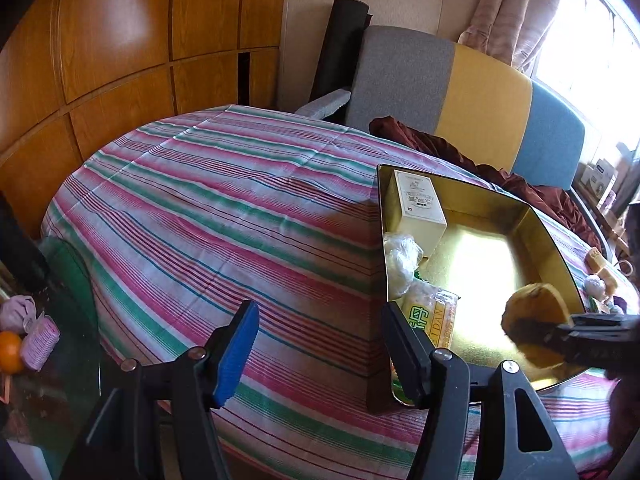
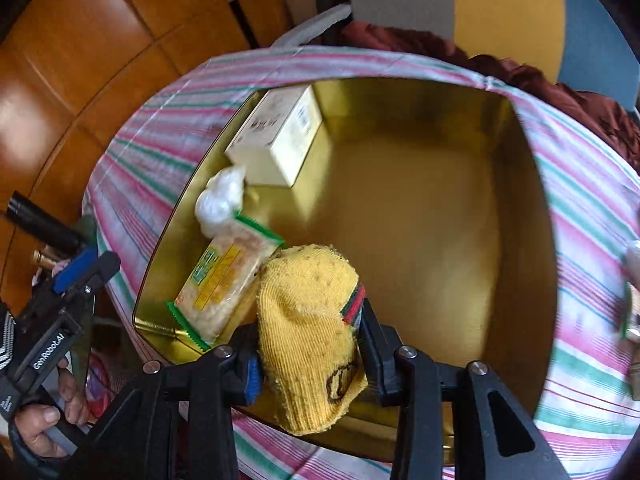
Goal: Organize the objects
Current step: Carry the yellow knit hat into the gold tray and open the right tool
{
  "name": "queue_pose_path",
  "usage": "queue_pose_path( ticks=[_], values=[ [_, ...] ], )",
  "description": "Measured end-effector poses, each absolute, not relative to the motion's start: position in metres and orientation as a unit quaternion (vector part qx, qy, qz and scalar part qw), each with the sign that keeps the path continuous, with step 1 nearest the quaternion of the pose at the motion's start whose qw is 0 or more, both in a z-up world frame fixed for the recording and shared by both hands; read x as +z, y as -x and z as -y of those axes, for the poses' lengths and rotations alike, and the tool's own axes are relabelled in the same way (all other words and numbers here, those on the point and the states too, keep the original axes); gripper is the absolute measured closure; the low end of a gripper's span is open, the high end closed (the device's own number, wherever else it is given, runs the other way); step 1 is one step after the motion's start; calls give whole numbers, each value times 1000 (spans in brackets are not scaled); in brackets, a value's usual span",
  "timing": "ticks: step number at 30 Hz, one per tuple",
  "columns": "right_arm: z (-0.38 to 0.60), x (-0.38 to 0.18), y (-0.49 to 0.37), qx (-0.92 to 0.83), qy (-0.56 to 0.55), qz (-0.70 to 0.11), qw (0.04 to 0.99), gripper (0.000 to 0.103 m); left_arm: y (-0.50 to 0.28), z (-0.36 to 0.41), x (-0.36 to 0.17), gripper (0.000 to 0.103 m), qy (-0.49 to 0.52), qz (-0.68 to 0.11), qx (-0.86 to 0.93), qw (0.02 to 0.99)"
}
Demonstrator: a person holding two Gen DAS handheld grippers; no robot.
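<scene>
A gold tin box (image 2: 520,200) lies open on the striped tablecloth (image 1: 240,208). Along its left side are a cream carton (image 2: 276,136), a crumpled clear plastic bag (image 2: 220,200) and a green-edged snack packet (image 2: 224,284). My right gripper (image 2: 310,360) is shut on a yellow knitted sock (image 2: 308,320) and holds it over the tin's near edge. The left wrist view shows the same sock (image 1: 532,316) and right gripper (image 1: 580,332) coming in from the right. My left gripper (image 1: 320,344) hangs open over the cloth just left of the tin (image 1: 384,240), with nothing between its fingers.
A chair with a grey, yellow and blue back (image 1: 480,120) stands behind the table, with dark red cloth (image 1: 440,148) on it. Small items (image 1: 600,276) lie right of the tin. An orange (image 1: 10,352) and a pink object (image 1: 40,340) sit on a glass surface lower left. Wooden cabinets (image 1: 120,40) line the wall.
</scene>
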State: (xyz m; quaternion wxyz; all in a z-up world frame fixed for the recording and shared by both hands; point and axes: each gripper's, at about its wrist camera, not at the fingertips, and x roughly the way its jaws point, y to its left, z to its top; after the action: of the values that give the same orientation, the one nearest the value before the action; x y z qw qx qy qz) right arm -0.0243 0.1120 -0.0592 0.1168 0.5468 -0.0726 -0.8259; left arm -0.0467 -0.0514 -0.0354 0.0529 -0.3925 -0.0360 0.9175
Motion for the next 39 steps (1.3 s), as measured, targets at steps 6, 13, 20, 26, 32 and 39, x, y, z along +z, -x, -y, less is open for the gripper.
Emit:
queue_pose_path(
  ticks=[6, 13, 20, 26, 32, 39],
  values=[
    [-82, -81, 28, -807, -567, 65, 148, 58, 47, 51, -37, 37, 394, 36, 917, 51],
    [-83, -81, 23, -811, -552, 85, 171, 43, 47, 47, -38, 35, 393, 28, 918, 50],
    [-96, -67, 14, -823, -533, 99, 168, 41, 41, 38, -26, 33, 380, 13, 923, 55],
    [-113, -47, 5, -844, -506, 97, 149, 38, 33, 25, -14, 31, 366, -9, 928, 68],
    [-153, -27, -11, -864, -482, 92, 113, 29, 26, 4, -3, 29, 355, -29, 930, 89],
    [-228, -10, -24, -880, -462, 104, 38, 25, 18, -34, 8, 29, 345, -58, 927, 133]
  ],
)
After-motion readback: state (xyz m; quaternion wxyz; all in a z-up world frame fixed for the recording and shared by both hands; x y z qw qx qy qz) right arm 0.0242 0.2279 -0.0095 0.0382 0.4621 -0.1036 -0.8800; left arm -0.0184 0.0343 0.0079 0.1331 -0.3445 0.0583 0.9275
